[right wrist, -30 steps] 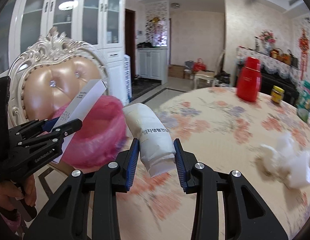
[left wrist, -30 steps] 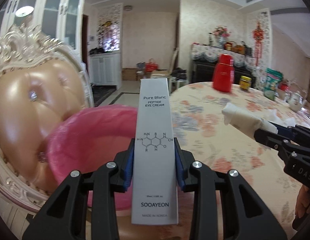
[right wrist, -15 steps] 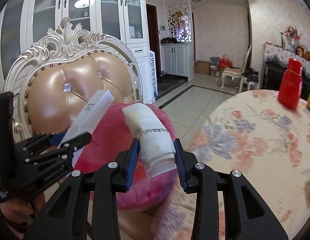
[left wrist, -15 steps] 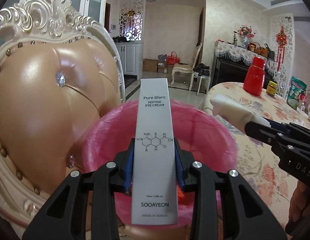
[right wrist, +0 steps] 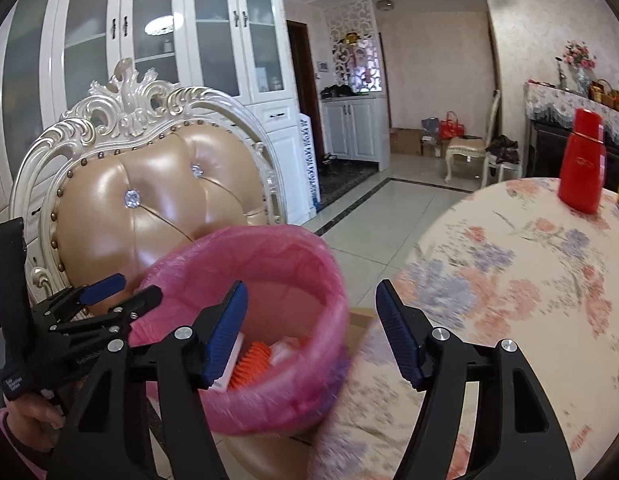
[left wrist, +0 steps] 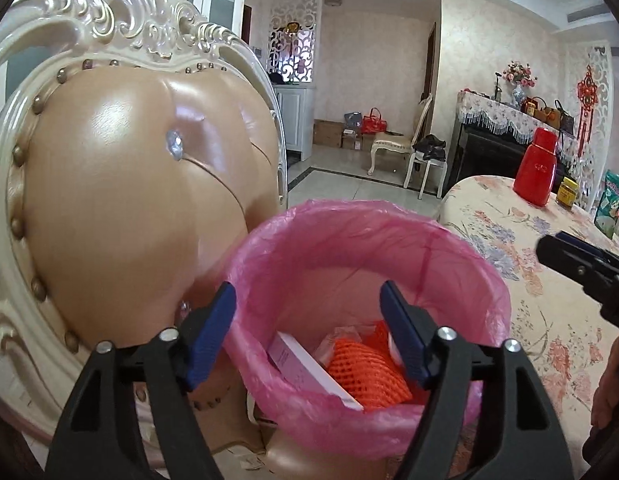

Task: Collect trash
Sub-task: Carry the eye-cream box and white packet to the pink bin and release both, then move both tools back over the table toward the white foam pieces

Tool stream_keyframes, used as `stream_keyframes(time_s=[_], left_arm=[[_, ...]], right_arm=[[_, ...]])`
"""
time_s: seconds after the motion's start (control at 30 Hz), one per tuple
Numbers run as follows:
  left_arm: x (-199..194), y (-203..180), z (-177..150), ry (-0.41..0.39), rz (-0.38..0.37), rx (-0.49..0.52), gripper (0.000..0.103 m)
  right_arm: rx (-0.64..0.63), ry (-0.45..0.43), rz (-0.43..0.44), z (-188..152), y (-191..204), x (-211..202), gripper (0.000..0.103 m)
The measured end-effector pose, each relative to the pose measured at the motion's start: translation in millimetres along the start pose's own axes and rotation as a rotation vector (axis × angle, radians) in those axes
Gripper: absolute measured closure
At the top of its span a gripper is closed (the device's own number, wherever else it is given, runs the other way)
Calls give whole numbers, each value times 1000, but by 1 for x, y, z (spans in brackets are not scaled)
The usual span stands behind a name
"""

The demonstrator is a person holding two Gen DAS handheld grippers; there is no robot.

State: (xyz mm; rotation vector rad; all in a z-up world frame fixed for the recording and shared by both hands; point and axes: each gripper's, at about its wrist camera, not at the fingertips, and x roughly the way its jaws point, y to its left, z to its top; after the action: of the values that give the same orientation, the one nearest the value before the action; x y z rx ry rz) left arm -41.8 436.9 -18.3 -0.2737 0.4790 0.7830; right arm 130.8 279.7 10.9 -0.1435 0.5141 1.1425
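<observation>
A bin lined with a pink bag (left wrist: 349, 240) (right wrist: 301, 256) stands on a chair seat by the table. My left gripper (left wrist: 307, 308) hangs over its mouth, jaws opening, nothing between them. Below it in the bin lie the white eye-cream box (left wrist: 309, 368) and an orange foam net (left wrist: 365, 372). My right gripper (right wrist: 309, 304) hovers at the bin's right rim, jaws opening and empty. The white tube cannot be made out; a white piece (right wrist: 231, 360) and the orange net (right wrist: 249, 364) show inside the bin. The left gripper (right wrist: 117, 292) appears at the left of the right wrist view.
An ornate cream chair with a tan leather back (left wrist: 121, 184) (right wrist: 149, 204) rises behind the bin. The round table with a floral cloth (left wrist: 549, 272) (right wrist: 509, 280) lies to the right, bearing a red flask (left wrist: 537, 172) (right wrist: 585, 168) and a yellow jar (left wrist: 568, 197). A hand (right wrist: 29, 420) holds the left gripper.
Both grippers opened. The eye-cream box left the left jaws and now lies in the bin; the white tube is gone from the right jaws.
</observation>
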Motion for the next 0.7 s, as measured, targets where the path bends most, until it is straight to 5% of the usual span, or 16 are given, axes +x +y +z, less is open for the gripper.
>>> stream_keyframes(time_s=[0.23, 0.7], left_arm=[[-26, -43, -8, -51, -42, 59, 6], [-54, -221, -27, -47, -324, 262, 5]], right_arm=[[27, -28, -95, -16, -36, -52, 39], [161, -78, -404, -72, -156, -184, 38]])
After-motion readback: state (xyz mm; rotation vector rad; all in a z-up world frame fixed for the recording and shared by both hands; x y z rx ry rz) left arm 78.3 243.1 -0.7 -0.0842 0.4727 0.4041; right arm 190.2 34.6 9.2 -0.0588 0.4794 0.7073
